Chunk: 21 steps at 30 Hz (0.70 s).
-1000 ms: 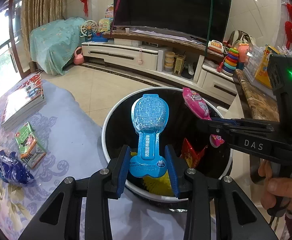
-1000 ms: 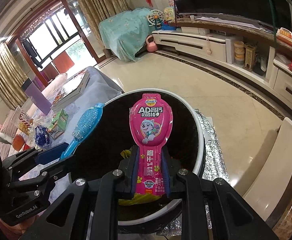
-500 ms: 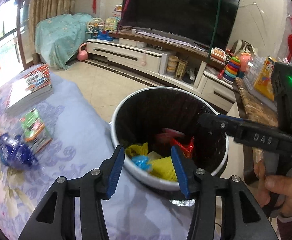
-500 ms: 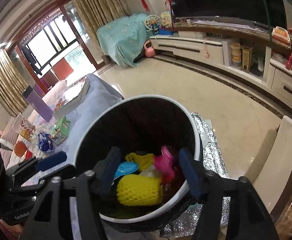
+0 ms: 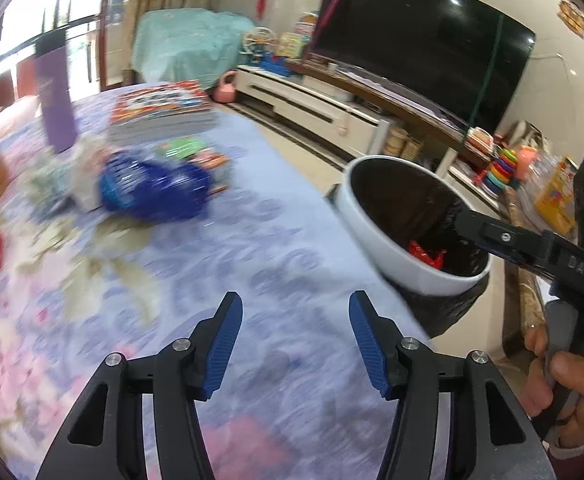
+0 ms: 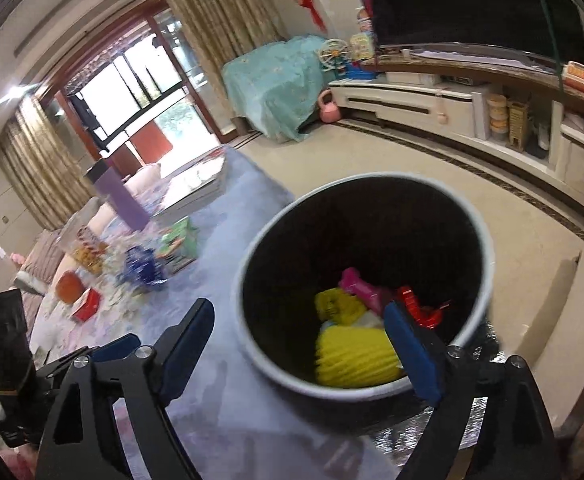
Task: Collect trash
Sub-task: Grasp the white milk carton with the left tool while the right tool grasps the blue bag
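Left gripper (image 5: 296, 344): jaws opening, nothing between the blue pads, only the lavender floral tablecloth (image 5: 219, 264) beneath. Right gripper (image 6: 298, 344): jaws opening wide, also empty; it hangs over the near rim of the trash bin (image 6: 488, 248), which stands just off the table edge.

Bin contents, right wrist view: yellow foam fruit netting (image 6: 352, 356) nearest, a pink wrapper (image 6: 358, 284) and a red wrapper (image 6: 420, 308) behind it, all loose on the black liner. Bin far from full.

Remaining trash on the table, further out: a crumpled blue foil bag (image 5: 151, 192) — the closest piece to the left gripper, though well apart from it. Just beyond it a small green carton (image 5: 183, 148); I cannot tell whether this is empty. Behind these a stack of books (image 5: 159, 108) and a purple bottle (image 5: 55, 108), probably not trash.

Handling judgement, blue foil bag: light, thin, slippery film; crushes rather than resists, nothing fragile. A flat pinch on a smooth face would likely slide off — better to close on a bunched ridge or the crimped seam, where folds give the ribbed pads something to bite. Left view is motion-blurred, so the seam's exact place cannot be read. Carton: stiffer, light; take across its narrow sides.
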Tool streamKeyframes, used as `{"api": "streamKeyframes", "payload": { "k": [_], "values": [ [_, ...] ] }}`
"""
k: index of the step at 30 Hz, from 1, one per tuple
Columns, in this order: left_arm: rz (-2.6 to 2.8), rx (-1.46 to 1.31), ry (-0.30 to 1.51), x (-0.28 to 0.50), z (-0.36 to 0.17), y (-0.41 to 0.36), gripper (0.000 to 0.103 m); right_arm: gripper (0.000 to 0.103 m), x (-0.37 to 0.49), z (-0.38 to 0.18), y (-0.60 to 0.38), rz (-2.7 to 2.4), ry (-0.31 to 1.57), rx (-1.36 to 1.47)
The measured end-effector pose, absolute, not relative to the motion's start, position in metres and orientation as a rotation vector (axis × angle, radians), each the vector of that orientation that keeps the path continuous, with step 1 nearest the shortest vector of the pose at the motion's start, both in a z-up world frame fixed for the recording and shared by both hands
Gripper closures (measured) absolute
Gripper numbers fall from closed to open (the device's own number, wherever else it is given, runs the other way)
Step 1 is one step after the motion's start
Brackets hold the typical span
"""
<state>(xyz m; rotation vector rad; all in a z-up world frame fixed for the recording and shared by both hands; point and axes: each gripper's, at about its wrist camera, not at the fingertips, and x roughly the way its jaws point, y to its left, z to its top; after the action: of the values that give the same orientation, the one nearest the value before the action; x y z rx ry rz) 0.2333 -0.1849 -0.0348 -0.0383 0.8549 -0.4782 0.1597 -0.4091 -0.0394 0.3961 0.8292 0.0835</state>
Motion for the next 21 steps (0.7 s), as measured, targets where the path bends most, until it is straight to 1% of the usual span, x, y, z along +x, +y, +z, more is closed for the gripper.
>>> {"api": "streamKeyframes", "payload": {
  "k": [3,8,15,21],
  "values": [
    [-0.453,-0.038,0.846,0.220,-0.033,-0.165,0.046,0.013,0.159,-0.038,-0.390,0.118,0.834,0.388],
    [-0.377,-0.064,0.833,0.204,-0.031,-0.125,0.038,0.013,0.160,-0.038,-0.354,0.182,0.837,0.381],
    [-0.279,-0.136,0.844,0.192,-0.032,-0.076,0.038,0.013,0.167,-0.044,-0.312,0.249,0.860,0.359],
    [-0.214,-0.156,0.841,0.193,-0.032,-0.049,0.038,0.013,0.172,-0.050,-0.283,0.286,0.872,0.333]
  ]
}}
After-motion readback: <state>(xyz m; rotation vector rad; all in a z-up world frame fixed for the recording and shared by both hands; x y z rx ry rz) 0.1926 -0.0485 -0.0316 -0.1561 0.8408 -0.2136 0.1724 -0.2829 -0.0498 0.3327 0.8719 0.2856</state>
